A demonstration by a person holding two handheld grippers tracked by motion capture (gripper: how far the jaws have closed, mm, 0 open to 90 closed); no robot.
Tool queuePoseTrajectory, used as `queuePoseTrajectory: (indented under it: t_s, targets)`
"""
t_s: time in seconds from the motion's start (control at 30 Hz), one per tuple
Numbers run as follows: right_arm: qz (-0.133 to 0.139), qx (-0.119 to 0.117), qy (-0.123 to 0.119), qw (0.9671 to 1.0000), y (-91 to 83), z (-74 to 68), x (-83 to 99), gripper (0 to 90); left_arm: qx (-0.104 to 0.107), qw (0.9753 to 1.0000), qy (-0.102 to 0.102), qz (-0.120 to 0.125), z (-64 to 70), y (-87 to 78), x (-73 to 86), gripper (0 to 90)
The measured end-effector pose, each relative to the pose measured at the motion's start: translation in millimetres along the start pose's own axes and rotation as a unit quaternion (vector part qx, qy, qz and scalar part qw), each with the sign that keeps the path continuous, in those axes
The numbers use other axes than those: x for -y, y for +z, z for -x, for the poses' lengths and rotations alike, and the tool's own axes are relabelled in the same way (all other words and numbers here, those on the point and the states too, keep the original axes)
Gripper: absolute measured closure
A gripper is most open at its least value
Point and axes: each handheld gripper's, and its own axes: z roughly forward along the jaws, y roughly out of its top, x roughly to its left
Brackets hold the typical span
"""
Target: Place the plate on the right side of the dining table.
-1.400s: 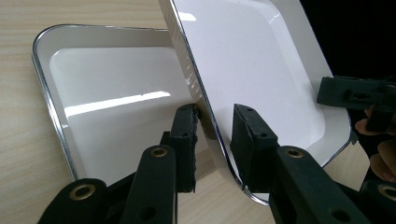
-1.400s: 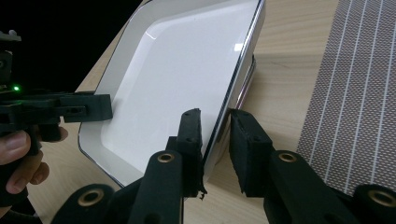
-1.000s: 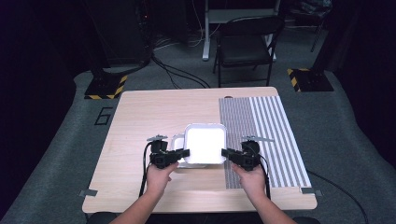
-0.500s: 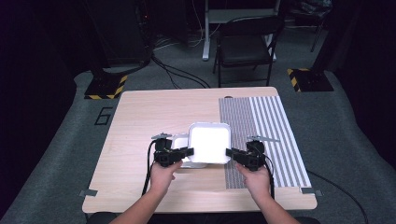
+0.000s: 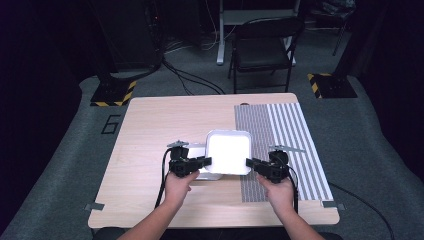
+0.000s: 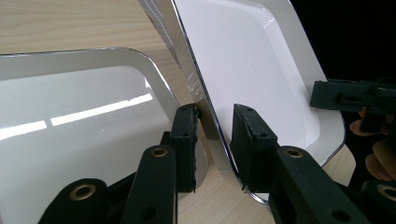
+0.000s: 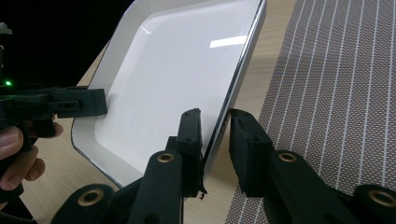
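A white square tray hangs tilted just above the table, held from both sides. My left gripper is shut on the rim at the tray's left edge, one jaw on either side of it. On the opposite edge my right gripper grips the same tray. A second white tray of the same kind lies flat on the wood beneath, mostly covered by the lifted one. In the left gripper view this lower tray is glossy and empty.
A grey striped mat covers the right part of the wooden table; the lifted tray's right edge overlaps it. A black chair stands beyond the far edge. Bare wood lies to the left and behind the trays.
The upper tray has shifted right off the lower one, toward the striped mat, carried by both grippers. More of the lower tray now shows at the left.
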Motion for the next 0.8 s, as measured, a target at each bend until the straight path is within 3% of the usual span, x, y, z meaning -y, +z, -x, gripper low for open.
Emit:
queuePoseTrajectory:
  t_s: [0.3,0.33,0.8]
  targets:
    - [-0.001,0.005,-0.001,1.0,-5.0,2.6,-0.7,73.7,0.002,1.0,0.002,-0.001,4.2,3.7,-3.1,70.1]
    - [0.0,0.004,-0.001,1.0,-5.6,2.8,-0.9,73.7,0.002,0.9999,0.011,-0.005,3.8,3.7,-3.6,70.1]
    - [0.002,0.01,-0.001,0.9999,-13.3,7.5,-0.9,73.7,0.005,0.9999,0.007,-0.006,10.6,11.1,-6.0,70.2]
